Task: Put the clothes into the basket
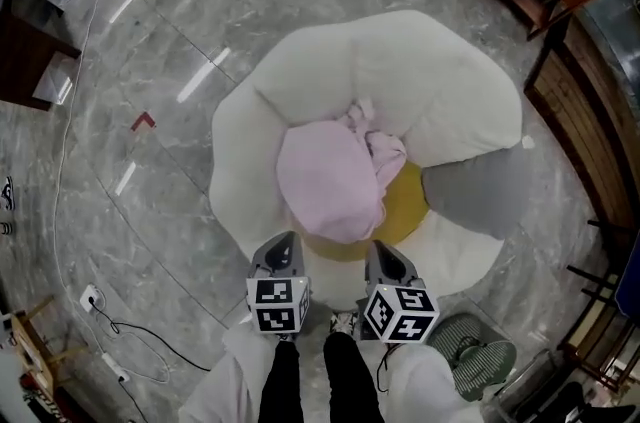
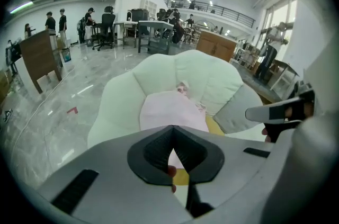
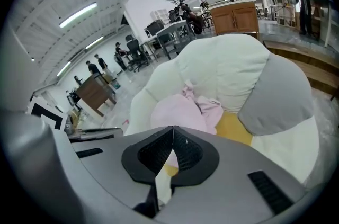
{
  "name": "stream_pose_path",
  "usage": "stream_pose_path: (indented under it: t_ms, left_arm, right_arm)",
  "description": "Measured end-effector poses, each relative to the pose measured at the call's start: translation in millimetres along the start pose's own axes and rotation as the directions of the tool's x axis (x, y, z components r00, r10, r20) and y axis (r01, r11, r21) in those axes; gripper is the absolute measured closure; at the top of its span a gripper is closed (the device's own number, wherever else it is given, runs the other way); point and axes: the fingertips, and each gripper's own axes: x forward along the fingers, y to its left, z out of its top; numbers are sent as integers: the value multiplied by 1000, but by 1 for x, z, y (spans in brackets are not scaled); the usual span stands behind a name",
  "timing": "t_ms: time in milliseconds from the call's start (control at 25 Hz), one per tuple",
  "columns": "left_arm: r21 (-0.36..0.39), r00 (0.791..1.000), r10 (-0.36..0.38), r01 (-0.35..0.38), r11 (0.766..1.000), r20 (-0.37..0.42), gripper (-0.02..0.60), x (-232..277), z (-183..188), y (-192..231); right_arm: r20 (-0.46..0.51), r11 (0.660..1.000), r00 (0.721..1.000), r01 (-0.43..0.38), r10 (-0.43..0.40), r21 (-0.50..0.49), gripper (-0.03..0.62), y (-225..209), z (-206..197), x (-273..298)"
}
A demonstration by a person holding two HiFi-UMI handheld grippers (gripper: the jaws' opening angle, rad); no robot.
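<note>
Looks barely begun, by judgement. Shows a crumpled pale pink cloth garment [image 1: 335, 176] heaped over the yellow centre of a big white flower-shaped padded seat [image 1: 300, 71], just beside a grey wedge cushion [image 1: 480, 186], and in no basket. Places the left grey two-jaw gripper [image 1: 287, 239] and the right grey two-jaw gripper [image 1: 377, 246] side by side at the seat's near edge, aimed down at the garment and close to it but not touching. Finds both clenched on nothing: pads meeting at the tips in each gripper view, with only the seat and the pink cloth visible beyond.

Notes a round green-striped thing [image 1: 470, 346] on the grey marble floor [image 1: 150, 31] by the person's right leg; possibly the basket, though impossible to confirm from here. Leaves the whole job ahead: opening the jaws, grasping the garment, lifting it clear and dropping it into the basket. Cannot tell whether more clothes hide under the heap.

As for writing: nothing legible anywhere. Only black-and-white square patterns on the white marker cubes [image 1: 278, 303], no letters; no label or brand visible on the garment or seat; a small red angle mark [image 1: 143, 121] on the floor, also without text
</note>
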Motion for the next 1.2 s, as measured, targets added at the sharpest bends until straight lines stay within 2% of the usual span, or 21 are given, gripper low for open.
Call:
stream_pose_path:
  t_ms: [120,400,520,640,760,800,840,880,1200]
  left_arm:
    - [29,1000,-1,1,1000,-3,580,30,-11,1]
    - [33,999,-31,32,999,-7,580,76,-24,-5]
    - [0,998,-55,55,998,-17,580,90,-32,-6]
    - [-32,999,-40,40,999,-7,580,97,-30,-2]
    - [-29,999,-36,36,999,-2,578,100,-30,-1]
    - [-21,999,-40,40,999,-3,578,102,-31,-2]
    - [-13,999,-44,44,999,-7,578,103,-33,-2]
    - [-7,999,-44,44,999,-13,578,104,-34,-2]
    - [14,999,-22,23,1000,-43,578,104,-48,6]
  right_arm:
    - [-22,999,1000,0,-1,-44,571,-17,-13,24]
    - [-52,983,998,-46,37,-177,569,-35,-26,79]
    - [-47,980,998,-59,51,-191,569,-36,-24,99]
    - [-55,974,997,-70,60,-214,568,-31,-25,114]
    - [-71,969,996,-72,56,-238,565,-28,-31,124]
    - [-76,968,996,-72,55,-241,552,-28,-33,127]
    - [-82,968,995,-73,55,-241,496,-29,-34,131]
    - [-89,968,995,-74,54,-238,470,-29,-36,134]
    - [-134,962,991,-43,7,-271,424,-46,-49,164]
